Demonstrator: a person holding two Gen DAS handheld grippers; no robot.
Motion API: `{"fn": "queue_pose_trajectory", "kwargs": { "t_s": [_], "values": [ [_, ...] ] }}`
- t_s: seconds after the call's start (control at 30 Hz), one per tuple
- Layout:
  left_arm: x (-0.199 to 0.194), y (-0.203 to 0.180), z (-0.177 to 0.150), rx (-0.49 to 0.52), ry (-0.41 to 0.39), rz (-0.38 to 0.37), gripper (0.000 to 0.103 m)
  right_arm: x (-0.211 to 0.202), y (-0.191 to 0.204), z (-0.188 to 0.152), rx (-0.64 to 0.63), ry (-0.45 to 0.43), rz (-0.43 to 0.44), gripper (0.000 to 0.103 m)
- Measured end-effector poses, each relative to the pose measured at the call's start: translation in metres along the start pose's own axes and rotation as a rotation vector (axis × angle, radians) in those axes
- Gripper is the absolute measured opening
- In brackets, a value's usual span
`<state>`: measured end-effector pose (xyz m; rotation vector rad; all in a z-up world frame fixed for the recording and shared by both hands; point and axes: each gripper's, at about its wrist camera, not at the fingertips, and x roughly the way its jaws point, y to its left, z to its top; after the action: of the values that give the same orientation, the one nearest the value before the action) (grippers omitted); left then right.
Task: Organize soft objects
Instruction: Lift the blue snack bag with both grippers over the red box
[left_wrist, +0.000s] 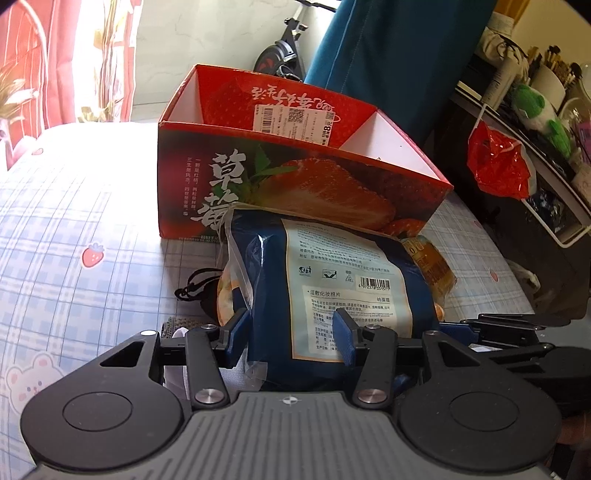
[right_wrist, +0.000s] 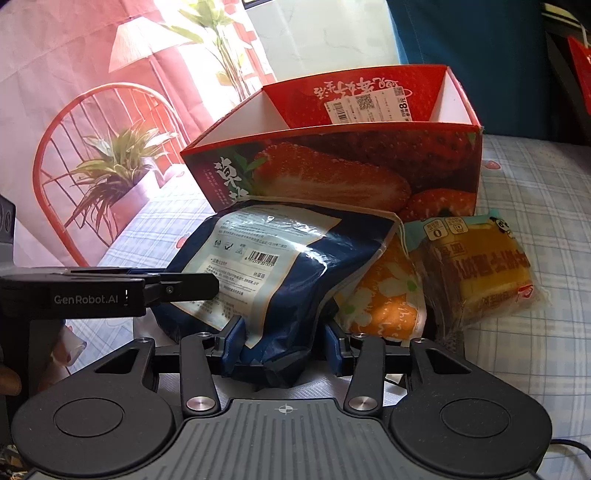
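Left wrist view: your left tongs (left_wrist: 291, 338) and right tongs (right_wrist: 282, 341) both clamp the blue pouch (left_wrist: 332, 280), sharing its floppy weight before the strawberry box (left_wrist: 295, 162) mid-bed.

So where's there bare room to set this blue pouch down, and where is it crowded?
The strawberry box looks bare in both compartments. Bare checked sheet lies left of the box and blue pouch. Crowded: in front of the box, where the pouch, orange floral packet and yellow cake pack bunch together.
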<state>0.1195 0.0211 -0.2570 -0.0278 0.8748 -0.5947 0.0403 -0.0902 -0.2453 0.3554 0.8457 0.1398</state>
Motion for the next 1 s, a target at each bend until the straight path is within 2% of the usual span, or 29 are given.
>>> {"fn": "queue_pose_trajectory", "kwargs": {
  "t_s": [0.53,0.67,0.7,0.83,1.0],
  "values": [
    [0.002,0.008,0.000,0.025,0.035,-0.044,0.050,0.002,-0.005,-0.002,0.017,-0.001,0.013,0.041],
    [0.007,0.011,0.002,0.003,0.039,-0.056,0.051,0.002,-0.004,-0.001,0.016,-0.003,0.006,0.041],
    [0.006,0.010,0.003,-0.003,0.038,-0.057,0.049,0.002,-0.004,-0.001,0.014,-0.006,0.004,0.038],
    [-0.009,0.002,0.011,0.004,-0.010,-0.102,0.048,-0.010,0.003,0.003,-0.031,-0.057,-0.019,0.033],
    [-0.029,-0.010,0.025,0.024,-0.082,-0.114,0.048,-0.024,0.008,0.018,-0.061,-0.116,-0.023,0.032]
  ]
}}
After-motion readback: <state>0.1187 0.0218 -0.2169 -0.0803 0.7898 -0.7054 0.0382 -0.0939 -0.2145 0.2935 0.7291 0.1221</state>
